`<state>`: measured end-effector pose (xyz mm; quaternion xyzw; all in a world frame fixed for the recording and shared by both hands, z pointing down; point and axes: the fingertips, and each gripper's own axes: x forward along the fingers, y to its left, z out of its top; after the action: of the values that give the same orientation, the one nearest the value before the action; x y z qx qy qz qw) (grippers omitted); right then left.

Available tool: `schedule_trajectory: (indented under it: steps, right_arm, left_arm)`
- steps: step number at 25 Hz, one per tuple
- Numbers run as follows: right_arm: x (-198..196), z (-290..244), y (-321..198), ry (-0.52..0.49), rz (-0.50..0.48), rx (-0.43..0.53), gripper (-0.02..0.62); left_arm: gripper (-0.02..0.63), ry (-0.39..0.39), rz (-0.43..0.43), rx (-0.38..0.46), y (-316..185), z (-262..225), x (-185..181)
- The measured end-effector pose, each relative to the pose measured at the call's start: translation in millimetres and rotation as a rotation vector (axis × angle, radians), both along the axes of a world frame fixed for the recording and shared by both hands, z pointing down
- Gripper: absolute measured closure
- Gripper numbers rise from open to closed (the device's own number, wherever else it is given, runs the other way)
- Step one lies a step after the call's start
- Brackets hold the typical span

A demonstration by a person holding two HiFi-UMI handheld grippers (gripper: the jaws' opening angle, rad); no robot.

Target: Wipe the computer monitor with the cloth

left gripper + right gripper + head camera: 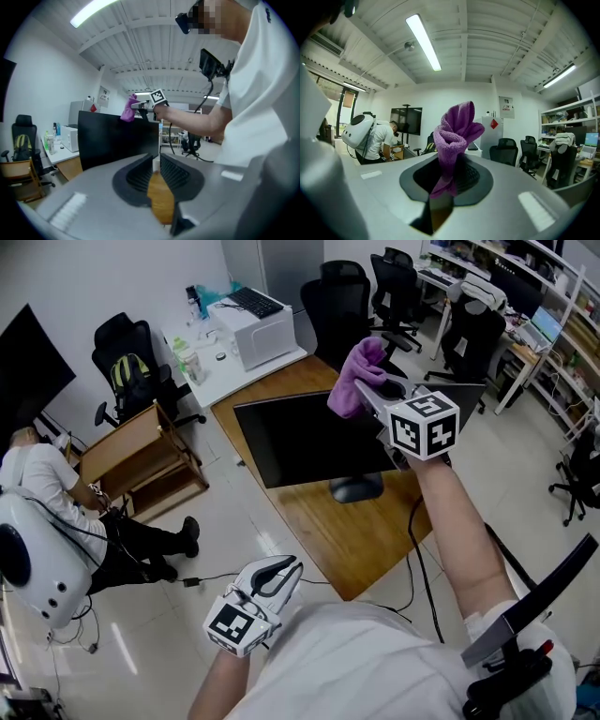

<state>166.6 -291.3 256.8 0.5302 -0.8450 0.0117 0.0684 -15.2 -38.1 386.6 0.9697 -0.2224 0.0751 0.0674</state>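
Bunching upward in soft folds, the purple terry cloth is pinched by its lower end in the right claw, jaws closed tight on it, held at the top edge of the monitor near a corner; whether it touches the monitor I cannot tell; the monitor's face is dark and blank, standing on a round foot on the wooden bench; each claw's cube carries black-and-white square markers; the left claw, low and well in front of the monitor, has its jaws drawn together on nothing.
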Motion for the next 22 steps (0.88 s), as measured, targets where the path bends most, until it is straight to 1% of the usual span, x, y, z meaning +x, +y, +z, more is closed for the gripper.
schedule_trajectory:
  steps: [5,14,22]
  right_arm:
    - [31.8,1.2,2.8,-0.003,0.026,-0.004,0.537]
    - [91.6,2.8,8.3,-0.006,0.075,-0.006,0.537]
    - [139.8,3.9,20.2,-0.016,0.108,-0.004,0.537]
  left_arm:
    - [0.535,-0.012,0.033,0.011,-2.8,4.8,19.1]
    - [0.535,-0.016,0.057,-0.004,-4.9,2.2,59.2]
    - [0.535,-0.021,0.084,0.011,-5.0,9.1,89.7]
